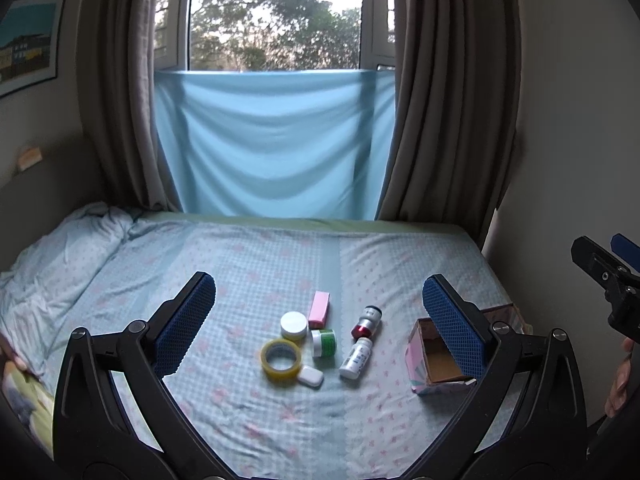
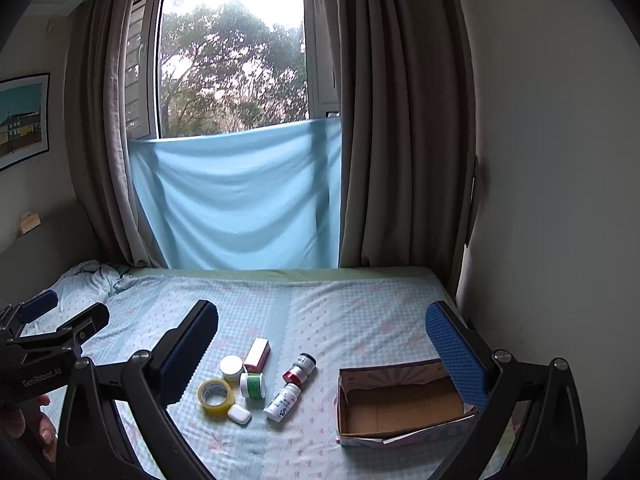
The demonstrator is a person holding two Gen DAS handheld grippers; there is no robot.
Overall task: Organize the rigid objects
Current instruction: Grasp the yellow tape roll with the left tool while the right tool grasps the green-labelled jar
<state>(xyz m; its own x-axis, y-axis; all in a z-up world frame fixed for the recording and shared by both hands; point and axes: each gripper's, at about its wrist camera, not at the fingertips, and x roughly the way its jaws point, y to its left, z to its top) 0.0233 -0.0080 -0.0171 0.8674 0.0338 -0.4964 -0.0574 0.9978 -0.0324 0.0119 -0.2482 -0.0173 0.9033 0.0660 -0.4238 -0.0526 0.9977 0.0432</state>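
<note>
- The left gripper (image 1: pixel 319 304) is hovering above the bed (image 1: pixel 256 420), its jaws standing spread wide and gripping nothing.
- The right gripper (image 2: pixel 322 332) is likewise hovering above the bed, its jaws standing released and empty.
- A hand (image 2: pixel 28 428) is gripping the left gripper's handle at the lower left edge of the right wrist view.
- The small white case (image 1: pixel 311 377) is lying nearest of the cluster, touching the yellow tape roll (image 1: pixel 281 359).
- The white bottle (image 1: pixel 356 358) is lying on its side just right of the case.
- The green-labelled jar (image 1: pixel 323 343) is sitting between the tape roll and the white bottle.
- The white-lidded jar (image 1: pixel 294 325) is sitting just behind the tape roll.
- The red-banded bottle (image 1: pixel 366 322) is lying on its side behind the white bottle.
- The pink box (image 1: pixel 319 309) is lying farthest of the cluster, beside the white-lidded jar.
- The open cardboard box (image 2: pixel 400 404) is sitting on the bed to the right of the cluster, well apart from it, with nothing showing inside.
- A light blue cloth (image 1: pixel 272 140) is hanging across the lower window beyond the bed, between grey curtains (image 1: pixel 448 120).
</note>
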